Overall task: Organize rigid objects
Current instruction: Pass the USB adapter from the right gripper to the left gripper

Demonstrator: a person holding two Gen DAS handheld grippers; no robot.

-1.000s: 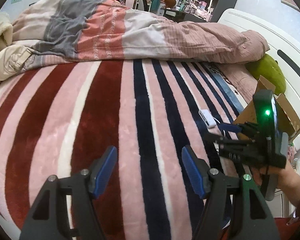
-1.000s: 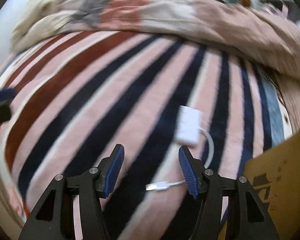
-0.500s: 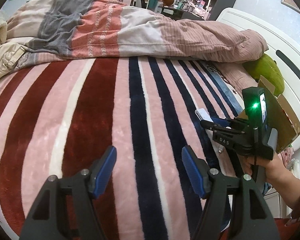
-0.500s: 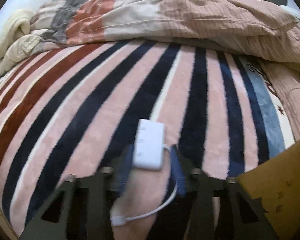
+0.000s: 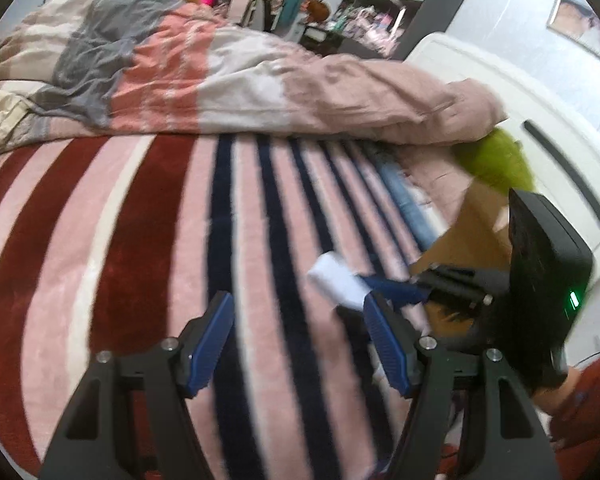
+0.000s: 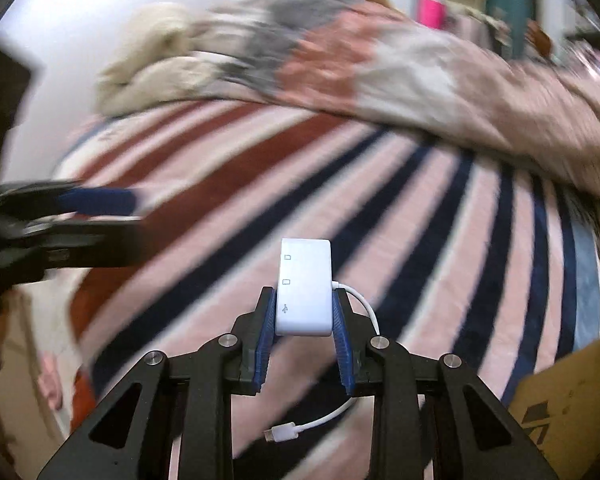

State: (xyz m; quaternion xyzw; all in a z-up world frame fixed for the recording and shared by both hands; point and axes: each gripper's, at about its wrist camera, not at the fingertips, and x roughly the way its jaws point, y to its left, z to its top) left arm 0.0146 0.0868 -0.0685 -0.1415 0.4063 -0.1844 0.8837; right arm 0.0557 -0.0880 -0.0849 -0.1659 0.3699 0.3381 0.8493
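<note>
Adapter (image 6: 305, 286), white with its cable (image 6: 320, 420) hanging below, is gripped between the blue pads of the right claw (image 6: 304, 320) above the striped blanket (image 6: 400, 220), beside the cardboard box (image 6: 572, 412), while the left claw (image 5: 296, 344) is held open and empty.

The right gripper (image 6: 304, 316) points downward, its blue pads (image 6: 265, 336) clamped on a white adapter (image 6: 305, 286); the left gripper (image 5: 298, 344) stands open, holding nothing
</note>
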